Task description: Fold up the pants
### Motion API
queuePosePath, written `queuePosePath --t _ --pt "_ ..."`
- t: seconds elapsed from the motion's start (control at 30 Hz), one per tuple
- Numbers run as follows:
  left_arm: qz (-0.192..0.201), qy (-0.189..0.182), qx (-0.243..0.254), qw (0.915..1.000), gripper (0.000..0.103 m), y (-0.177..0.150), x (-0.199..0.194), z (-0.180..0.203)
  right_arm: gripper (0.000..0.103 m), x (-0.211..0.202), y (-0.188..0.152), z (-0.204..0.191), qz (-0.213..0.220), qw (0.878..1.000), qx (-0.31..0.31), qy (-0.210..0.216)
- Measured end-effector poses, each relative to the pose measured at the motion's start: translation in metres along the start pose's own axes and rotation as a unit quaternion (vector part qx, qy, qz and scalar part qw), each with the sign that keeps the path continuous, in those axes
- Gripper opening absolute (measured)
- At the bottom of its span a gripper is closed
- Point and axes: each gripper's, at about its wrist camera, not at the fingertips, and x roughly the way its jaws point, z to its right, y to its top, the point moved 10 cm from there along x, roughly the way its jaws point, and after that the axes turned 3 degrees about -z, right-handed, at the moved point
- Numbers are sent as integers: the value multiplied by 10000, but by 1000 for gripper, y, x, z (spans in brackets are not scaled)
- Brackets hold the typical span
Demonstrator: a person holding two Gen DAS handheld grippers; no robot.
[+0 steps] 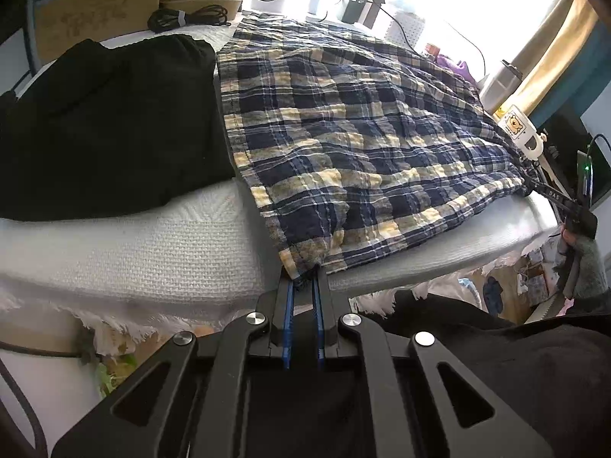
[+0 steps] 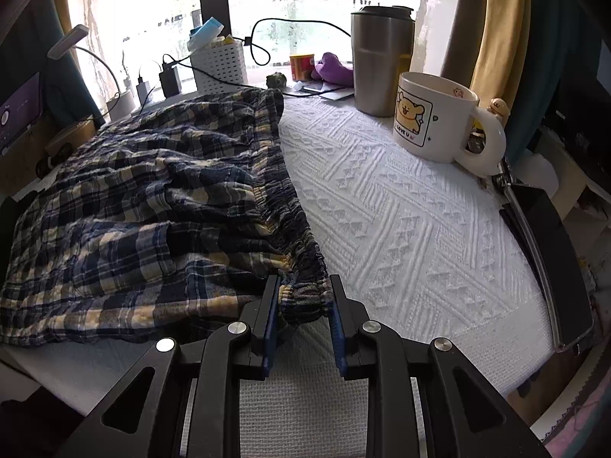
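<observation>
Covering the table is a white textured cloth (image 2: 401, 206) with a raised woven pattern and a frayed fringe hanging off the near edge. A bright window runs behind it, with a yellow curtain (image 2: 496, 38) at its right side. Along the sill stand a white perforated basket (image 2: 219, 66), chargers with black cables, a steel tumbler (image 2: 382, 61) and a white bear-print mug (image 2: 435, 118). A folded black garment (image 1: 103, 122) lies on the cloth to the left of the plaid pants (image 1: 355, 145).

The pants, navy and cream checked, lie spread and wrinkled across the middle of the cloth, the elastic waistband (image 2: 290, 198) toward the mug side and the leg hems toward the black garment.

The left gripper (image 1: 304, 286) sits at the table's near edge with its blue-padded jaws drawn narrow, pinching the lowest corner of a pant leg hem between them. The right gripper (image 2: 301, 294) has its jaws partly apart, with the near end of the gathered waistband lying between the pads; whether they press on it cannot be told.
</observation>
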Motion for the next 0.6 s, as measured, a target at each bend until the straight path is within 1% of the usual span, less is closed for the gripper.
queuePosePath --t 0.17,0.23,0.33,0.43,0.53,0.6 --pt "37 98 40 9999 8 2 -3 -3 24 4 -8 -3 -44 10000 -55 -25" --pt "144 138 43 9998 8 7 -9 -6 24 3 -8 -2 -28 10000 -25 2" --pt "436 428 188 9980 8 18 -25 -14 24 1 -9 -1 -3 10000 -10 30" --pt "649 630 234 9956 8 27 -34 -24 24 0 -9 -1 10 10000 -21 46" --pt "804 778 298 9933 8 35 -41 -30 24 -1 -10 -2 2 10000 -48 49" --pt "897 809 425 9918 8 39 -44 -26 24 -1 -10 -2 -10 10000 -81 40"
